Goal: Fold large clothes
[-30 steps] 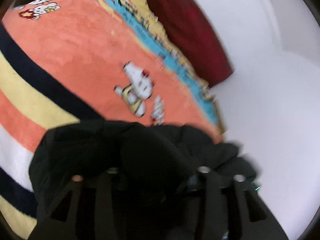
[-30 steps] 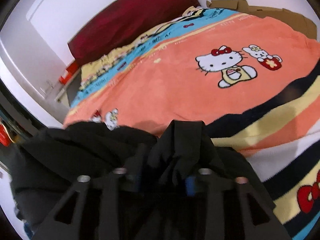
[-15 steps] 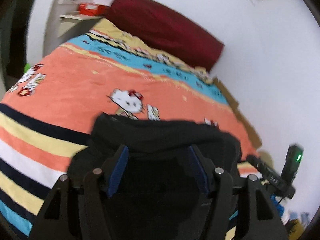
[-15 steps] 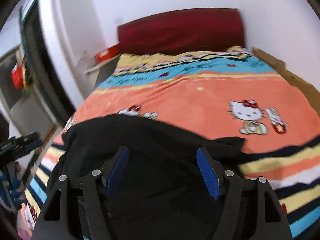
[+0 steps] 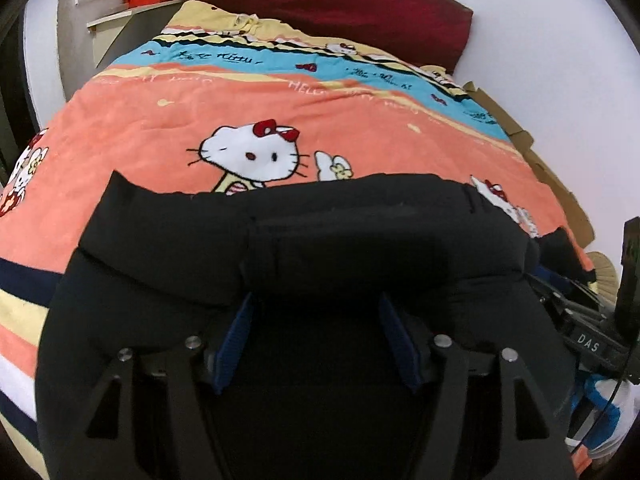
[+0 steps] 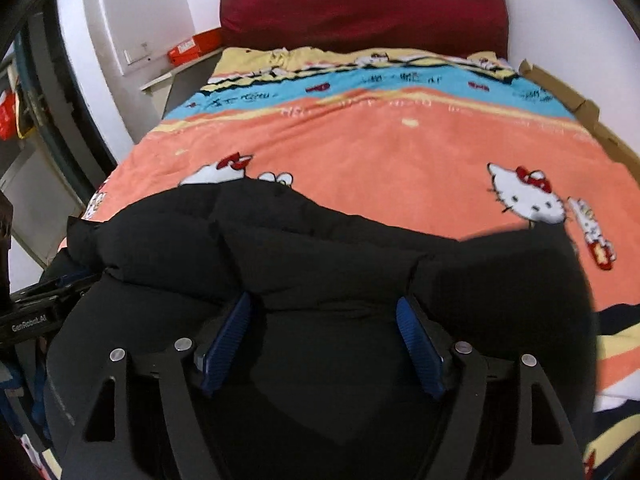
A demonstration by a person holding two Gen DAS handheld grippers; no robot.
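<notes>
A black puffy jacket (image 5: 360, 232) lies bunched across the near end of an orange cartoon-cat blanket (image 5: 152, 128) on the bed. My left gripper (image 5: 316, 308) hovers over its near part. The jaws are opening, and jacket fabric lies loosely between the blue pads (image 5: 234, 340) without being pinched. In the right wrist view the same jacket (image 6: 340, 256) spreads under my right gripper (image 6: 324, 312). Its jaws are opening too, and the blue pads (image 6: 418, 344) stand apart from the fabric between them. A thick fold hides both sets of fingertips.
A dark red headboard (image 6: 360, 8) backs the bed. An orange box (image 6: 192, 46) sits on a shelf at the far left. Cardboard (image 5: 520, 136) lines the bed's right edge by the white wall. The other gripper's body (image 5: 588, 344) shows at the right of the left wrist view.
Both grippers were shut on bunched jacket fabric and have spread their jaws wide. Both views rolled upright and pulled back, and the jacket now rests spread on the blanket.
</notes>
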